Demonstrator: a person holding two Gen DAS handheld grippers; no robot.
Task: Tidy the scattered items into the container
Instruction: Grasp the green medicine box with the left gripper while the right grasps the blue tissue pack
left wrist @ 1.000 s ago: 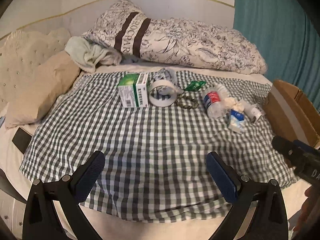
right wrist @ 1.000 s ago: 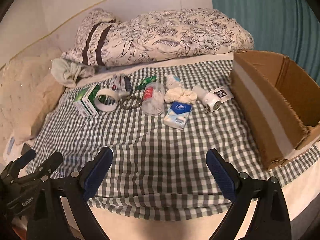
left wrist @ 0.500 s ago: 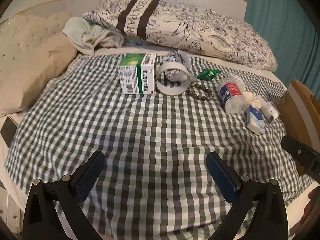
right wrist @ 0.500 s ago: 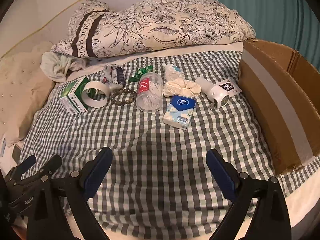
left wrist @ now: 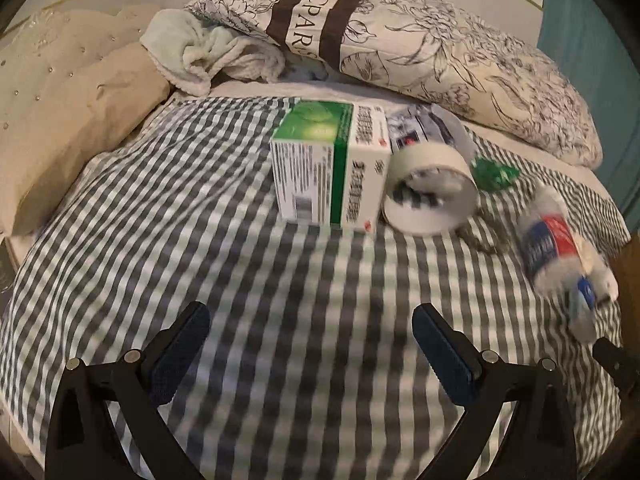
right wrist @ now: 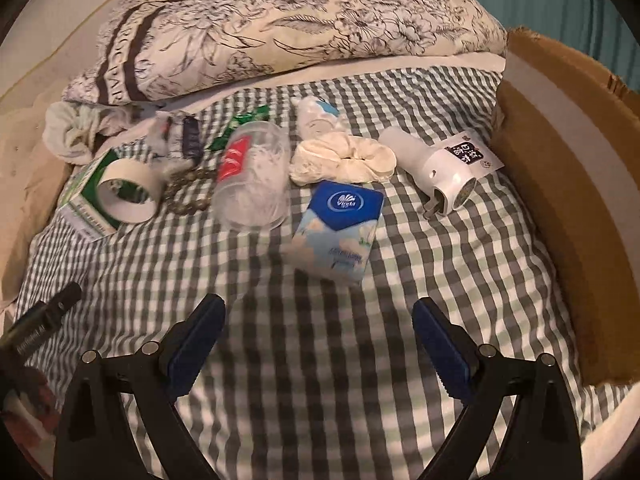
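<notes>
Both jaws spread and empty, the left gripper (left wrist: 312, 354) faces the green box (left wrist: 328, 164) while the right gripper (right wrist: 320, 344) nears the tissue pack (right wrist: 336, 232); first pickups look imminent, cardboard box (right wrist: 568, 184) waiting at right.

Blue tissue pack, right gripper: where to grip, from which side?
Judging by its pose, take the tissue pack across its two long edges, coming down from above. It lies flat on the checked cloth, so only the narrow width fits the open right gripper.
</notes>
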